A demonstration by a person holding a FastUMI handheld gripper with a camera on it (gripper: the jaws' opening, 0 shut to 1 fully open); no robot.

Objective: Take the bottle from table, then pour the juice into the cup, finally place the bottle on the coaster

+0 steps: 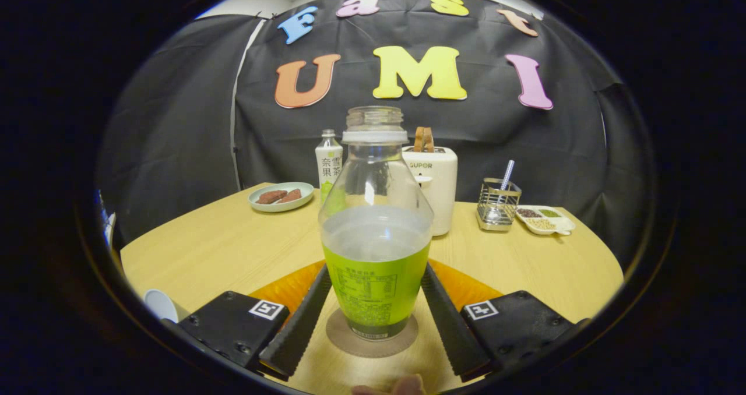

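Jaws flank the bottle (pixel 376 232) on the coaster (pixel 373 338), grip uncertain.

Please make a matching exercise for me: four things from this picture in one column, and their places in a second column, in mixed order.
Things:
1. bottle
2. toaster
3. plate
4. metal rack

Places:
A. beside the divided snack dish, holding a spoon
B. far side of the table, carrying brown pieces
C. on the coaster, between the fingers of the tool
D. just behind the bottle, bread sticking up

Pairs: 1-C, 2-D, 3-B, 4-A
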